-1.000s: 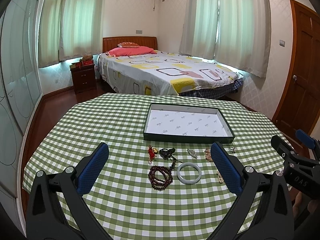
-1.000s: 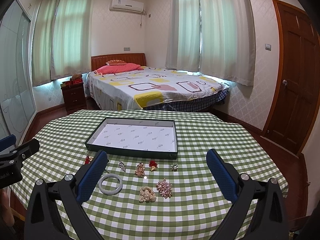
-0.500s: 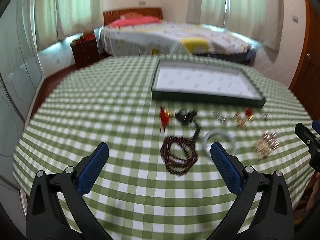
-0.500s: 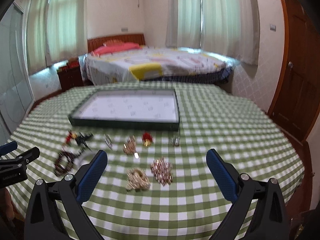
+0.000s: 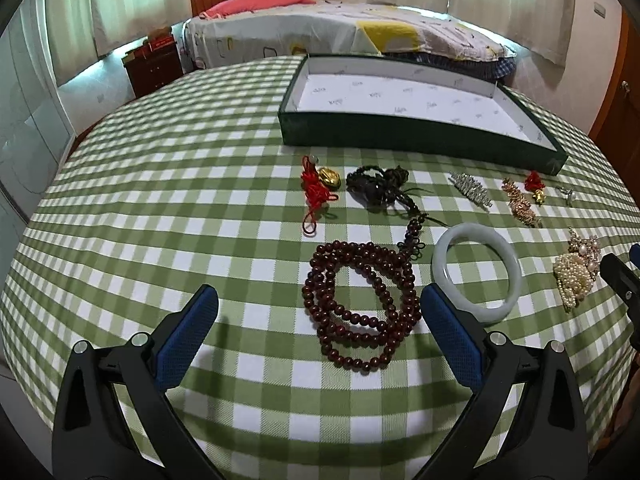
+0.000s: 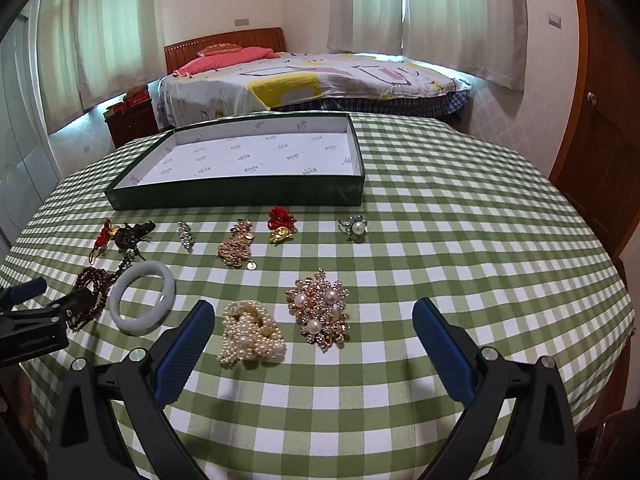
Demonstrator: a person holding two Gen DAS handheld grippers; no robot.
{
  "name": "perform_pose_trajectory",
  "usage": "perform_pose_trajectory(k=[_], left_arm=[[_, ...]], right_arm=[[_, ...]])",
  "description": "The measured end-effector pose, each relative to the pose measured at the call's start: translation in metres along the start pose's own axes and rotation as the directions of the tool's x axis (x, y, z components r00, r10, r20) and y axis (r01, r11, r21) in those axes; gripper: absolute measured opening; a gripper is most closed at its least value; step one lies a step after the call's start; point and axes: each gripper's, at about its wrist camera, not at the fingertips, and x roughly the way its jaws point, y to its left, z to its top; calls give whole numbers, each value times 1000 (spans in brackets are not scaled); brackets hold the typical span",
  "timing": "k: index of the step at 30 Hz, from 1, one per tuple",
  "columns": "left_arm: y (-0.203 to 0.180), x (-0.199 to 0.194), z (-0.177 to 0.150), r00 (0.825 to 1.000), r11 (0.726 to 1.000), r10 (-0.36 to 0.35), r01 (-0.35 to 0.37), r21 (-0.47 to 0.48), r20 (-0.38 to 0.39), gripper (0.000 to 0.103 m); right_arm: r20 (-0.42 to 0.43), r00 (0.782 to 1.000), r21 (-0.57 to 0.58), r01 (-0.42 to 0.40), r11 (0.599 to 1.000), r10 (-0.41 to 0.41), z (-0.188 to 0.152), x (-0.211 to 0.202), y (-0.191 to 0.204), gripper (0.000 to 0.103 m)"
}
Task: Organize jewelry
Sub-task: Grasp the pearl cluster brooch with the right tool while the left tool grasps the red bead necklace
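In the left wrist view, the left gripper (image 5: 316,312) hangs low over the near edge of the bench (image 5: 160,200), which wears a green checked cloth. Its jaws are released wide and grasp nothing. Between the blue pads (image 5: 186,330) lies a coiled string of dark red beads (image 5: 360,296). Just beside it, toward the right edge, lies a pale jade bangle (image 5: 478,272), partly behind the right pad. Farther in lie a red knot charm with a gold piece (image 5: 320,186) and a dark corded ornament (image 5: 378,186). A shallow green tray with white lining (image 5: 420,136) stands near the far edge, with no jewelry inside.

In the right wrist view, the right gripper (image 6: 312,328) also hangs low over the near edge, its jaws released and grasping nothing. Between its pads lie a pearl cluster (image 6: 250,334) and a gold brooch with pearls (image 6: 322,306), near each other but apart. Closer to the tray (image 6: 240,196) lie a pearl flower ring (image 6: 354,228), a red and gold charm (image 6: 280,224), a gold ornament (image 6: 236,244) and a small silver clip (image 6: 185,234). The bangle (image 6: 142,298) lies toward the left edge.
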Motion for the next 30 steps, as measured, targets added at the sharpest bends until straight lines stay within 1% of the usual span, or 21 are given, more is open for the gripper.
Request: perform_pose_trajectory(k=[3,5,6,7,10,12,14,15,20,21,22,23,24,26,30], left_arm=[[-6,5,1,1000,1000,1,-1,16,-1,98],[-8,12,2,1000,1000,6,-5,26,-20,98],[-8,15,2,1000,1000,-1,2,21,-29,98],[-4,17,2,999,1000,-18,18,-5,-33,98],[3,17,2,999,1000,-12,11,-20,-30,97],[6,16,2,1000,1000,-10,10,-21,-19,92],[11,15,2,1000,1000,-5,5,-29,-3,80],[12,14,2,1000,1000,-4,4,-26,4,77],[10,9,0,1000,1000,-16,16,-8,26,51],[9,8,-1,999,1000,-18,18,-4,28,49],[8,8,-1,999,1000,-24,24,1,31,44],[8,7,-1,999,1000,-28,28,3,31,42],[8,7,-1,999,1000,-29,29,3,31,42],[9,7,-1,999,1000,-30,30,3,32,41],[8,7,-1,999,999,-33,33,1,37,41]], right_arm=[[-11,1000,8,-6,1000,6,-1,3,-3,97],[-15,1000,8,-11,1000,11,-2,5,-3,97],[-17,1000,7,-12,1000,12,-2,5,-3,97],[-15,1000,7,-14,1000,14,-2,5,-3,97],[-6,1000,10,-27,1000,27,-1,3,-3,97],[-4,999,7,-40,999,40,-1,3,-1,96],[-8,999,-2,-52,999,52,-1,4,2,96],[-11,998,-14,-63,998,63,-2,5,6,96],[-14,996,-60,-85,995,84,-3,5,19,94],[-16,996,-68,-90,994,89,-3,5,22,87],[-18,995,-72,-97,993,96,-4,6,23,68],[-27,994,-72,-108,992,106,-4,7,24,58],[-49,992,-64,-117,991,114,-5,11,23,53],[-69,991,-57,-121,991,117,-6,16,23,53],[-81,989,-73,-129,989,124,-9,20,27,51]])
